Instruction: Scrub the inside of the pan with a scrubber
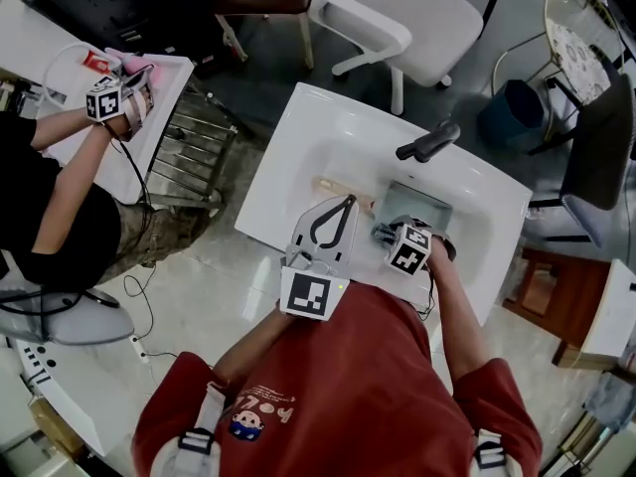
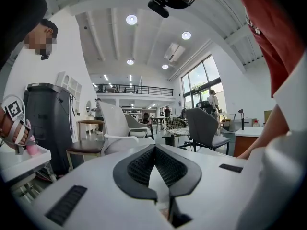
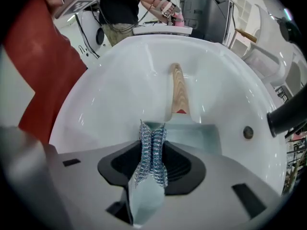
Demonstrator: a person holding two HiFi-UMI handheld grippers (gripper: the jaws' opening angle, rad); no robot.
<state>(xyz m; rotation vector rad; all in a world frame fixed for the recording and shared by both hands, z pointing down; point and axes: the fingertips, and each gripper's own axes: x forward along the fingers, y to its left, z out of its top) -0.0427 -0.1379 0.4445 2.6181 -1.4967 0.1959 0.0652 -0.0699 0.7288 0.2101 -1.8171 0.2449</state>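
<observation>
- The pan (image 3: 194, 134) lies in the white sink (image 3: 115, 90), just beyond the right claw (image 3: 152, 128).
- That claw is clenched on a steel-wool scrubber (image 3: 152, 153), held over the pan's near edge. Contact with the pan cannot be made out for certain.
- The left claw (image 2: 154, 148) is closed with nothing between its tips, and is raised beside the sink's near rim.
- The pan's wooden handle (image 3: 178, 91) points away up the basin.
- A dark faucet (image 1: 429, 140) stands at the far rim.
- Farther left, a second person's hand (image 1: 121, 105) is seen over another counter (image 1: 30, 38).
</observation>
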